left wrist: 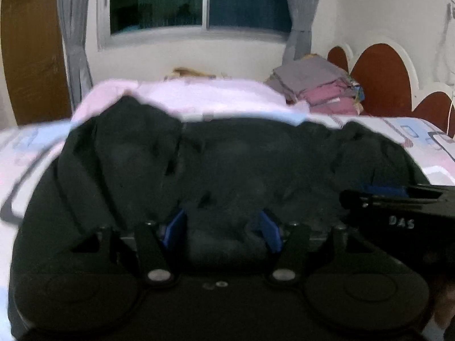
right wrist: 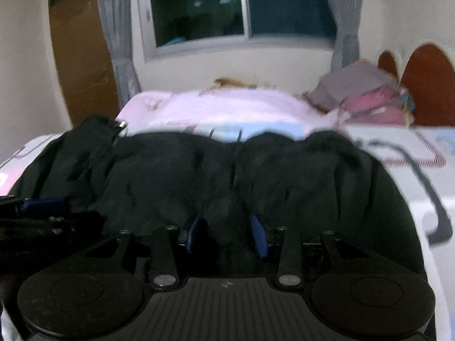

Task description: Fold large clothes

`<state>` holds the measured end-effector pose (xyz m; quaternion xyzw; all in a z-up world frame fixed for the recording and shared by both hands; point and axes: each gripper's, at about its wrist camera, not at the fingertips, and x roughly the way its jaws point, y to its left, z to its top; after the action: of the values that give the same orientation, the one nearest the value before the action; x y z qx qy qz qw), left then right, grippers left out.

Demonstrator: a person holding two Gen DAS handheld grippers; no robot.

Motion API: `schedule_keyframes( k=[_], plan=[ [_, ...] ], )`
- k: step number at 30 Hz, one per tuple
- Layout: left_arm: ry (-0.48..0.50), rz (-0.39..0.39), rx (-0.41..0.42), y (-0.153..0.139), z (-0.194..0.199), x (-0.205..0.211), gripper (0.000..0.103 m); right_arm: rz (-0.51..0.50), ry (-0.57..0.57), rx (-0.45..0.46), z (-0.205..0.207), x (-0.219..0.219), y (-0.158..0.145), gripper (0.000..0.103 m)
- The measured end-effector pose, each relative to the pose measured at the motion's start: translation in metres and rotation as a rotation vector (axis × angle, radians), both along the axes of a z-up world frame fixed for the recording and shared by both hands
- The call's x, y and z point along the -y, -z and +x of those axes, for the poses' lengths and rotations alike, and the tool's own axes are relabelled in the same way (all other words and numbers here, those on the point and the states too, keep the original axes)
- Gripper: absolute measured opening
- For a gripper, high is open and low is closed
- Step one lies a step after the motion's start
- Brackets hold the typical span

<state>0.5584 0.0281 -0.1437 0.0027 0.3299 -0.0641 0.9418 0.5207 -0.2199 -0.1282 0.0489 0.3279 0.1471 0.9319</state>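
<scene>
Black cloth fills the bottom centre of both wrist views, bunched between blue pads. At the left, the left gripper (left wrist: 224, 231) is seen with its jaws set fairly wide, a fold of the garment (left wrist: 227, 164) lying between the pads (left wrist: 176, 230); whether the fold is actually pinched cannot be told. At the right edge of that view the right gripper (left wrist: 398, 199) is seen side-on, just beside the left one. In its own view the right gripper (right wrist: 226, 234) is likewise seen with jaws apart and cloth heaped between the pads (right wrist: 260, 236). The garment (right wrist: 227, 176) is spread across the bed (right wrist: 403, 145), its far edge lying against a pink sheet (right wrist: 216, 108) in mid-frame. A stack (right wrist: 366, 96) of folded clothes is seen at the upper right, well apart from the work.

A fold of the near edge appears to be under way. For a clean result, both jaws should be closed on the same hem, the two grips should be kept level, and the edge should be carried straight toward the far edge so that no wrinkle is trapped. A loose bite may well let the cloth slip.
</scene>
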Motion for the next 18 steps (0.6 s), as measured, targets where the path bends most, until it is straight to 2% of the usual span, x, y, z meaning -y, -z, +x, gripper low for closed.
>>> schedule_keyframes(
  k=[3, 5, 8, 9, 10, 12, 13, 15, 17, 18],
  plan=[
    [0.010, 0.031, 0.018, 0.023, 0.002, 0.004, 0.063, -0.018, 0.005, 0.029, -0.004, -0.004, 0.017, 0.040],
    [-0.002, 0.027, 0.012, 0.026, 0.006, 0.005, 0.064, -0.033, 0.015, 0.042, -0.006, -0.006, 0.021, 0.040],
    [-0.006, 0.008, -0.023, 0.016, 0.007, 0.003, 0.063, -0.082, -0.004, -0.005, -0.005, -0.009, 0.008, 0.041],
    [-0.007, -0.003, -0.027, 0.006, 0.003, -0.003, 0.054, -0.094, -0.008, -0.017, -0.005, -0.008, -0.003, 0.041],
    [-0.021, 0.001, -0.014, -0.002, -0.002, -0.011, 0.047, -0.091, 0.008, -0.002, -0.010, 0.000, -0.014, 0.041],
    [-0.059, 0.050, 0.055, -0.015, -0.023, -0.030, 0.049, -0.093, 0.053, 0.040, -0.025, 0.023, -0.027, 0.041],
    [-0.070, 0.088, 0.070, -0.016, -0.027, -0.037, 0.048, -0.093, 0.078, 0.030, -0.029, 0.036, -0.027, 0.041],
    [-0.100, 0.148, 0.066, -0.010, -0.034, -0.052, 0.048, -0.112, 0.129, 0.012, -0.035, 0.056, -0.019, 0.041],
    [-0.112, 0.164, 0.020, 0.009, -0.033, -0.063, 0.051, -0.155, 0.160, -0.052, -0.036, 0.067, 0.004, 0.041],
    [-0.112, 0.144, 0.021, 0.018, -0.034, -0.067, 0.051, -0.117, 0.159, -0.056, -0.040, 0.074, 0.015, 0.041]
  ],
)
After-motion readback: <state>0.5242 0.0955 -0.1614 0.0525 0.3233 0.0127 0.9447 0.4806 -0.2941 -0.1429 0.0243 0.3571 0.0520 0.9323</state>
